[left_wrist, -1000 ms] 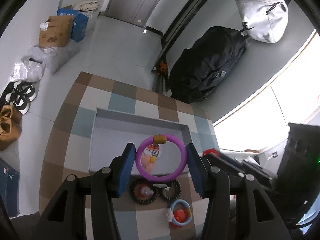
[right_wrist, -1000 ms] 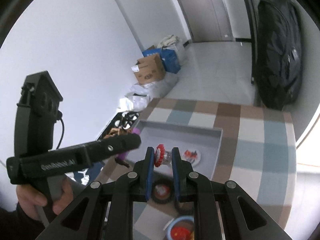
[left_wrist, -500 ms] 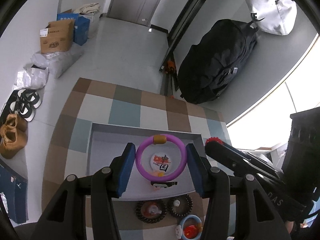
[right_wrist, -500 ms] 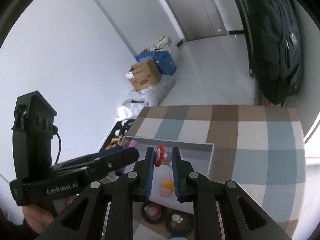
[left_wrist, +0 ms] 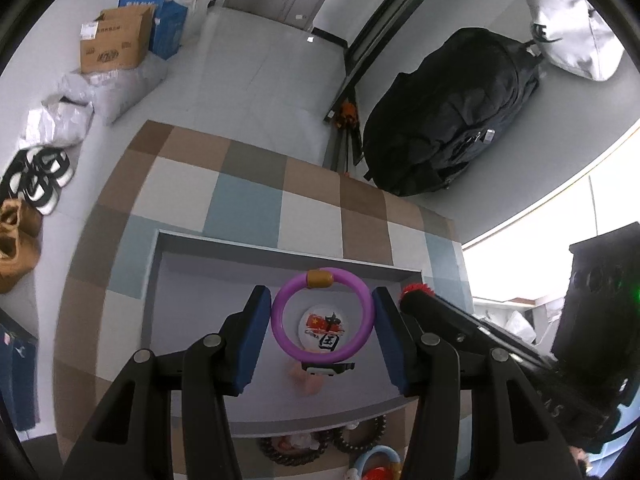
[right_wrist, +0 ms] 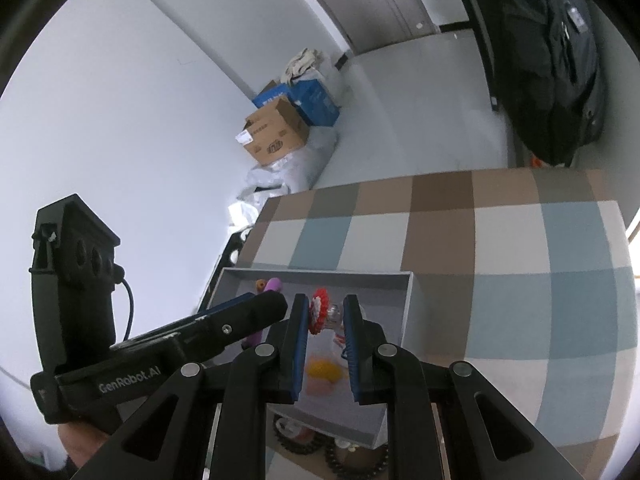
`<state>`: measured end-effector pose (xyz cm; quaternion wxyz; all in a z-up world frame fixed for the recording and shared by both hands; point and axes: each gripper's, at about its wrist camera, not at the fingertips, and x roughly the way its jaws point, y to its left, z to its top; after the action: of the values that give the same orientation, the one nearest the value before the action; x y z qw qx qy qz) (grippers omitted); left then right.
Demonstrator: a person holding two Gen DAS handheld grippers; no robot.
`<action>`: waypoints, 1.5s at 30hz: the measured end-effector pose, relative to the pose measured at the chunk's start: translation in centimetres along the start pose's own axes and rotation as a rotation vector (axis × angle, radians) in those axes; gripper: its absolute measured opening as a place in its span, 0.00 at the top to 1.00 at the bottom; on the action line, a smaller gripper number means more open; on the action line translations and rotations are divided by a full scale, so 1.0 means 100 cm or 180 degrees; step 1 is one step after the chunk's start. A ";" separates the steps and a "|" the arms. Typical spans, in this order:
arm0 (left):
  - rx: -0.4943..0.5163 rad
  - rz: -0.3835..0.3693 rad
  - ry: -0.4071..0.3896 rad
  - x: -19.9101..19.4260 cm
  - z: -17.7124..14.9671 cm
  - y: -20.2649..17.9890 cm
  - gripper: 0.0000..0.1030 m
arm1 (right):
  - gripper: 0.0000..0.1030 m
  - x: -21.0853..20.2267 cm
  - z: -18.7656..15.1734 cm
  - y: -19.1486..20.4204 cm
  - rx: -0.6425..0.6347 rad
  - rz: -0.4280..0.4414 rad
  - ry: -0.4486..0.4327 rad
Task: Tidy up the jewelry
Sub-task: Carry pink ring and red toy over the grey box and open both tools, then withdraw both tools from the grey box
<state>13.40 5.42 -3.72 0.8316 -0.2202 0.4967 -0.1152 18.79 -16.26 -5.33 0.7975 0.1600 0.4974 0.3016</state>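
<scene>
Left tongs (left_wrist: 322,322) grip purple ring (left_wrist: 280,330) above grey tray (left_wrist: 160,280).

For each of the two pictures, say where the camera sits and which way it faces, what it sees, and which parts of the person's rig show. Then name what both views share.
Left wrist: on the left gripper, looking down its fingers at the purple ring over the grey tray; right gripper at right.
Right wrist: on the right gripper, facing the red-and-white ornament; left gripper and hand at left.
Shared: tray, checkered tablecloth, cardboard box.

Gripped between the blue pads of the left gripper (left_wrist: 323,322): purple bangle (left_wrist: 322,317), held above a grey tray (left_wrist: 192,280) on checkered tabletop (left_wrist: 248,204).
</scene>
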 end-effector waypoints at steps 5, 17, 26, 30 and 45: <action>-0.0019 -0.0047 -0.0004 0.001 0.000 -0.001 0.37 | 0.82 -0.001 0.002 -0.005 0.0092 0.0010 0.0009; 0.0041 0.0140 -0.0186 -0.016 -0.006 0.002 0.24 | 0.34 -0.030 -0.005 -0.006 -0.0103 -0.0104 -0.0202; 0.0061 0.0185 -0.0320 -0.033 -0.013 0.007 0.24 | 0.23 -0.052 -0.012 -0.003 -0.0165 -0.0040 -0.0389; 0.0063 0.0233 -0.0382 -0.038 -0.018 0.009 0.24 | 0.16 -0.060 -0.016 -0.001 -0.0191 -0.0089 -0.0463; 0.0563 0.0587 -0.0539 -0.057 -0.064 -0.015 0.24 | 0.00 -0.092 -0.058 0.009 -0.0385 -0.0321 -0.0552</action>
<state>5.10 4.86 -1.21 0.8937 -0.1085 0.4307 -0.0626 10.37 -21.73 -1.08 0.8599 0.1119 0.4148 0.2756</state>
